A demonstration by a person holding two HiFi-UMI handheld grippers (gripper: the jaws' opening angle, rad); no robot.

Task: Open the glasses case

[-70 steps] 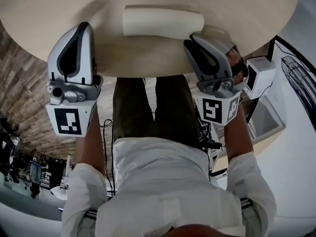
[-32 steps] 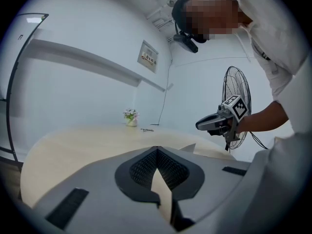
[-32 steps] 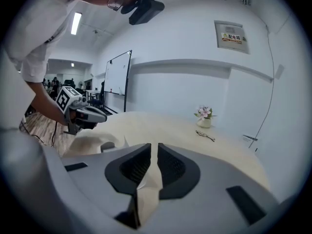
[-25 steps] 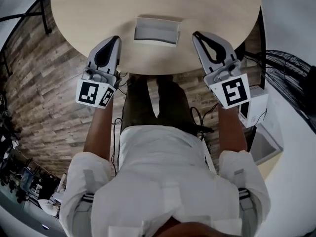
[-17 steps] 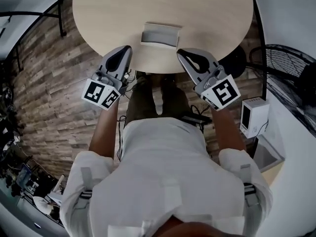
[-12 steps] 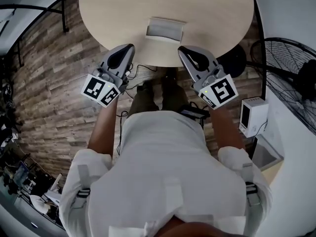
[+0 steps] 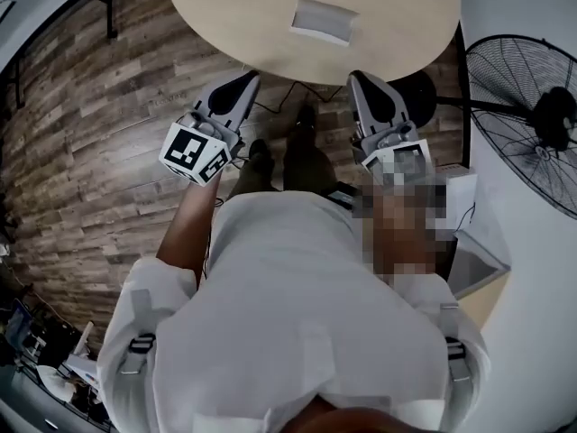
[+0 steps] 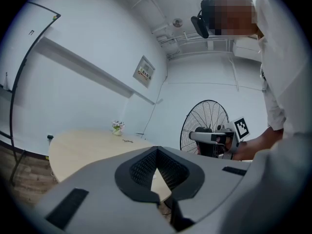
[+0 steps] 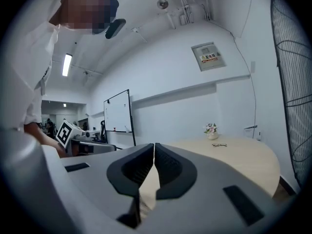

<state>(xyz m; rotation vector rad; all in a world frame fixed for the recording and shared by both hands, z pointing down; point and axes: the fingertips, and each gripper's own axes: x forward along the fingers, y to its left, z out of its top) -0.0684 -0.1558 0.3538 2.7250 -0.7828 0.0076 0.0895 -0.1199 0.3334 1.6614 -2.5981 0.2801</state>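
The glasses case (image 7: 322,21) lies on the round wooden table (image 7: 234,16) near its front edge, its grey inside showing. My left gripper (image 7: 245,81) hangs over the floor just short of the table edge, shut and empty. My right gripper (image 7: 361,79) is level with it on the right, also off the table, shut on nothing. In the left gripper view the jaws (image 8: 157,151) meet with no gap, and the same holds in the right gripper view (image 9: 154,146). Neither gripper touches the case.
A standing fan (image 7: 532,115) is at the right of the table, and a white box (image 7: 464,192) sits by my right arm. A small flower pot (image 9: 211,128) and a pair of glasses (image 9: 220,145) rest on the table's far side. Wooden floor (image 7: 99,115) surrounds the table.
The case went from closed to open early on. Since then both grippers have pulled back off the table, and the table and case now sit farther away in view.
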